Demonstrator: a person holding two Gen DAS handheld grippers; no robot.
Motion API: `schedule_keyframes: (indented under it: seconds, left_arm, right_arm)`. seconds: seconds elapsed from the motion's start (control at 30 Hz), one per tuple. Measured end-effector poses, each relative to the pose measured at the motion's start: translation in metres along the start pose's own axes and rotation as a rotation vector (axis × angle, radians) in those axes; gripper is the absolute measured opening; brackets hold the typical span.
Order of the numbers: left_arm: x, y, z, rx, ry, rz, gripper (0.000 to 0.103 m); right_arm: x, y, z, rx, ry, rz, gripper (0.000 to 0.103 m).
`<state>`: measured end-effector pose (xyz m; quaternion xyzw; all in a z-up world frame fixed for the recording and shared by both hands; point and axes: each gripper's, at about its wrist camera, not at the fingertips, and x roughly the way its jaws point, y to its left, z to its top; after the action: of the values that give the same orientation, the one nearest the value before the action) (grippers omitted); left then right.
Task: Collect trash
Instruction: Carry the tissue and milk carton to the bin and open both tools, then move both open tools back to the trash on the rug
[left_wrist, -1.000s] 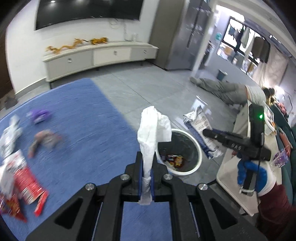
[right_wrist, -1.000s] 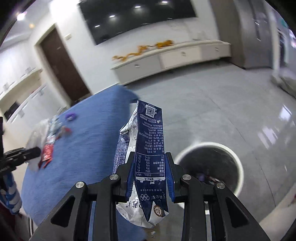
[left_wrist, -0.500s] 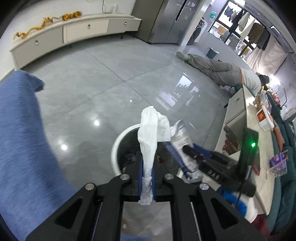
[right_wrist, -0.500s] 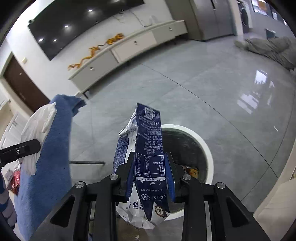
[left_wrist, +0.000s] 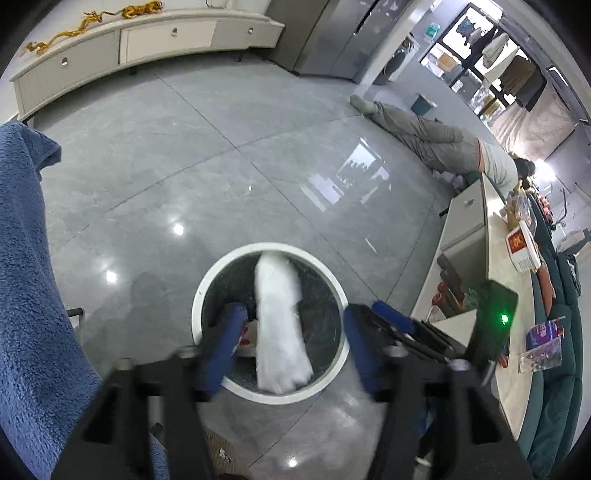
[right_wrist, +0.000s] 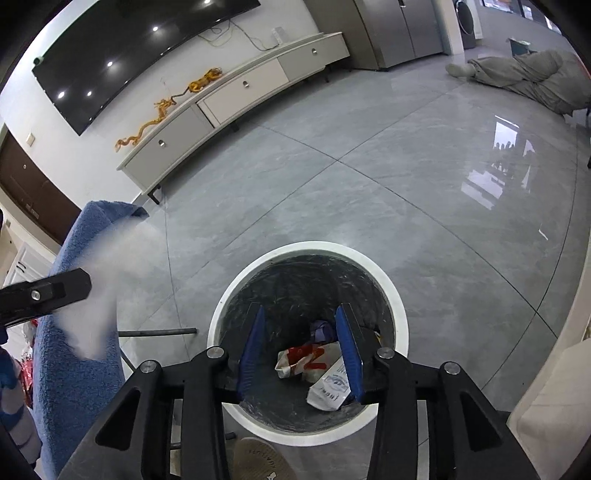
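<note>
A: Item one, far left: blue blanket (left_wrist: 26, 277) is draping beside the bin. What is the left gripper (left_wrist: 291, 343) doing?

B: Its fingers are opening, nothing pressed between them; the white tissue (left_wrist: 279, 325) is dropping, blurred, over the white-rimmed bin (left_wrist: 207, 280).

A: Item two, the right gripper (right_wrist: 301, 347)?

B: Fingers are opening too, empty, hanging over the bin's mouth. The blue-and-white snack bag (right_wrist: 327, 387) is lying inside, beside a red-and-white wrapper (right_wrist: 303, 360).

A: Handling note?

B: I'm judging it best to keep both hands centred over the opening until each piece is clear of the fingers; light tissue drifts.

A: Obstructions?

B: A slipper (right_wrist: 260, 461) is sitting by the near rim, a worktop (left_wrist: 498, 258) is crowding the right, and a person (left_wrist: 436, 136) is lying on the floor beyond, well apart.
</note>
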<state>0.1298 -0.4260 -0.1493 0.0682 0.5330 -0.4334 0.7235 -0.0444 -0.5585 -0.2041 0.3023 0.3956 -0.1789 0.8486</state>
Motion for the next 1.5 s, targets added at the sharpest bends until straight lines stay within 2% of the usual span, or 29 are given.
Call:
schedule_keyframes:
  seconds: [0.13,0.3,0.53,0.83,1.1,1.27,1.5]
  left_arm:
    - [-0.012,0.001,-0.004,0.0,-0.01,-0.008,0.058]
    - [-0.046,-0.004,-0.017,0.035,-0.061,0.019,0.058]
    - [-0.122,-0.008,-0.045,0.089,-0.192,0.1,0.058]
    - [-0.216,0.009,-0.104,0.101,-0.327,0.168,0.058]
    - [-0.294,0.056,-0.163,0.03,-0.452,0.225,0.058]
    - [-0.33,0.113,-0.207,-0.079,-0.497,0.263,0.058]
    - [-0.358,0.197,-0.267,-0.27,-0.526,0.32,0.057]
  right_arm:
    - [-0.015,0.004,-0.003,-0.009,-0.023,0.002,0.041]
    - [-0.044,0.019,-0.006,-0.057,-0.062,0.008,0.041]
    - [-0.092,0.048,-0.003,-0.128,-0.148,0.032,0.041]
    - [-0.168,0.115,-0.008,-0.268,-0.268,0.086,0.041]
    - [-0.215,0.174,-0.014,-0.379,-0.333,0.12,0.041]
    - [-0.228,0.217,-0.022,-0.458,-0.342,0.143,0.041]
    - [-0.218,0.278,-0.039,-0.562,-0.299,0.197,0.041]
